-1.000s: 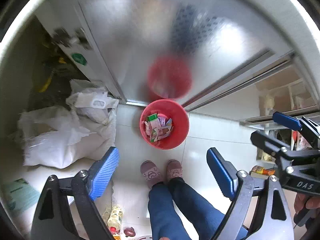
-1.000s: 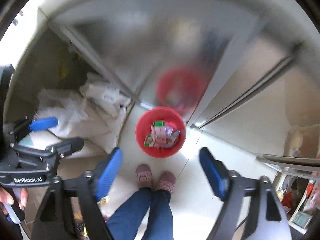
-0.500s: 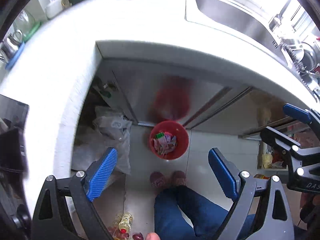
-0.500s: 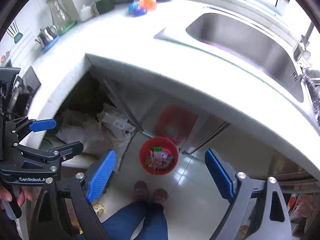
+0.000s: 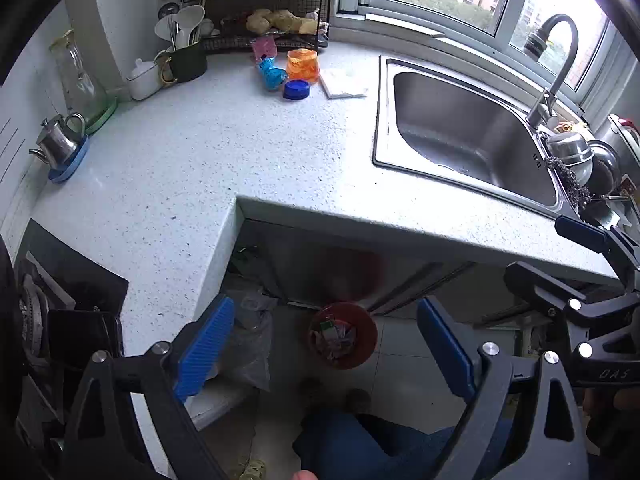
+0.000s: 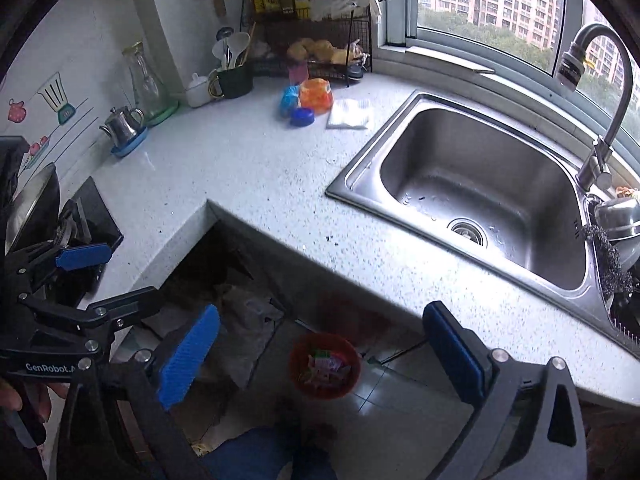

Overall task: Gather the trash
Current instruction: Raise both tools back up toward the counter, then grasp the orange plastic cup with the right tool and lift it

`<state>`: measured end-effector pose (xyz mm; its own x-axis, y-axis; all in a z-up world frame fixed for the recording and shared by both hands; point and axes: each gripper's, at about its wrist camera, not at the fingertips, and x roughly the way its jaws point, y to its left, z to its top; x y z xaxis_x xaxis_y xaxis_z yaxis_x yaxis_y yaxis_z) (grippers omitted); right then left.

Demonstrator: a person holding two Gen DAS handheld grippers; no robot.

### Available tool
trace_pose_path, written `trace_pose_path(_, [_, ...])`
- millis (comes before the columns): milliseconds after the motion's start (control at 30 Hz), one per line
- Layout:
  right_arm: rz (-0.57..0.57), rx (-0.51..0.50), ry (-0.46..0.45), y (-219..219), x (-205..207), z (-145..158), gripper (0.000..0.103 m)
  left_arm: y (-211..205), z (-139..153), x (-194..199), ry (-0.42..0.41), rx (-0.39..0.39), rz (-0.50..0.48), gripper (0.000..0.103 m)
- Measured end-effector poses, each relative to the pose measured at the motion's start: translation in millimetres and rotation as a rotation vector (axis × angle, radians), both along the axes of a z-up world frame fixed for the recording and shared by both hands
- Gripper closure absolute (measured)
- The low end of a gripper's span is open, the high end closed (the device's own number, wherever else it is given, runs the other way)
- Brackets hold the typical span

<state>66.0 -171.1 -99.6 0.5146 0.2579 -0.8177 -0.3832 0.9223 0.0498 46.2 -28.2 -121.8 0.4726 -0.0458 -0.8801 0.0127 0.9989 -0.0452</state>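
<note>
— So, from the left wrist camera, how does the left gripper point(image 5: 326, 346) stand?

— Its jaws gape wide, ribbed blue pads on black struts, with nothing between them. Far below in the gap sits the round red bin point(image 5: 343, 334) on pale floor tiles, stuffed with crumpled wrappers point(image 5: 333, 338). The person's blue trouser legs point(image 5: 360, 444) show at the bottom edge.

— And higher up?

— A speckled white countertop point(image 5: 224, 152) bends in an L, with a brushed steel sink point(image 5: 472, 140) set into it. Near the back stand an orange translucent tub point(image 5: 303, 65), a flat blue lid point(image 5: 296, 89) and a crinkled blue wrapper point(image 5: 271, 73), close together.

— What does the right wrist camera give?

— The right gripper point(image 6: 320, 346) has just been opening; its jaws are spread wide and empty. The same red bin point(image 6: 325, 364) lies on the floor between the pads, full of coloured wrappers point(image 6: 326, 368). Beside the steel sink point(image 6: 480, 200) rests a square white cloth point(image 6: 350, 114), and a small steel kettle point(image 6: 122, 123) stands on a blue saucer by the wall. The left gripper point(image 6: 84, 276) shows at the left edge, open.
</note>
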Motion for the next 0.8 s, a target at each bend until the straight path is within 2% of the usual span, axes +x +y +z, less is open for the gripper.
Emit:
trace_pose_path(167, [-0.012, 0.021, -0.016, 6, 14, 14, 0.001, 12, 14, 19, -0.027, 0.008, 0.003, 0.011])
trace_pose_path(400, [-0.011, 0.038, -0.021, 15, 49, 21, 0.001, 20, 19, 66, -0.052, 0.011, -0.04, 0.011])
trace_pose_path(567, [-0.05, 0.045, 0.003, 24, 84, 21, 0.001, 41, 24, 115, -0.064, -0.017, -0.044, 0.011])
trace_pose_path(800, [-0.082, 0.035, 0.028, 49, 133, 29, 0.001, 75, 25, 185, -0.026, -0.071, -0.1, 0.011])
